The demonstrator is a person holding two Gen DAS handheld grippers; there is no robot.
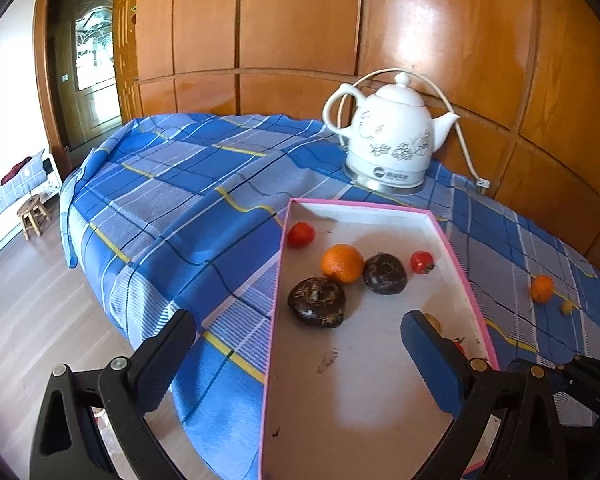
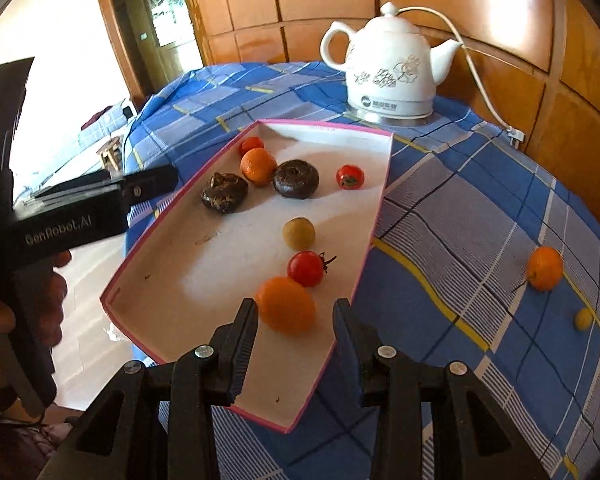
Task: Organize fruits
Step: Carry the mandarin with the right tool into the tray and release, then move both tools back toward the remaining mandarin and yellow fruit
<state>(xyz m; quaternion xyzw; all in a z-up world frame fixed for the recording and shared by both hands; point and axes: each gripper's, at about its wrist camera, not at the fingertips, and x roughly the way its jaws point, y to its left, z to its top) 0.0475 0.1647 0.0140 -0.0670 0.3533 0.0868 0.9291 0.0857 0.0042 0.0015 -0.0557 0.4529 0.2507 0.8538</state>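
Right hand-held gripper (image 2: pixel 296 320) gapes open, empty, over the pink-rimmed white cardboard tray (image 2: pixel 374 216); loose round orange fruit (image 2: pixel 545 268) lies well right on the desk. Left hand-held gripper (image 1: pixel 300 340) open, empty, farther.

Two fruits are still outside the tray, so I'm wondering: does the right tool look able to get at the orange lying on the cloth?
Probably yes. The right tool is open and empty, hovering over the tray; the orange lies off to its right on open cloth with nothing between them.
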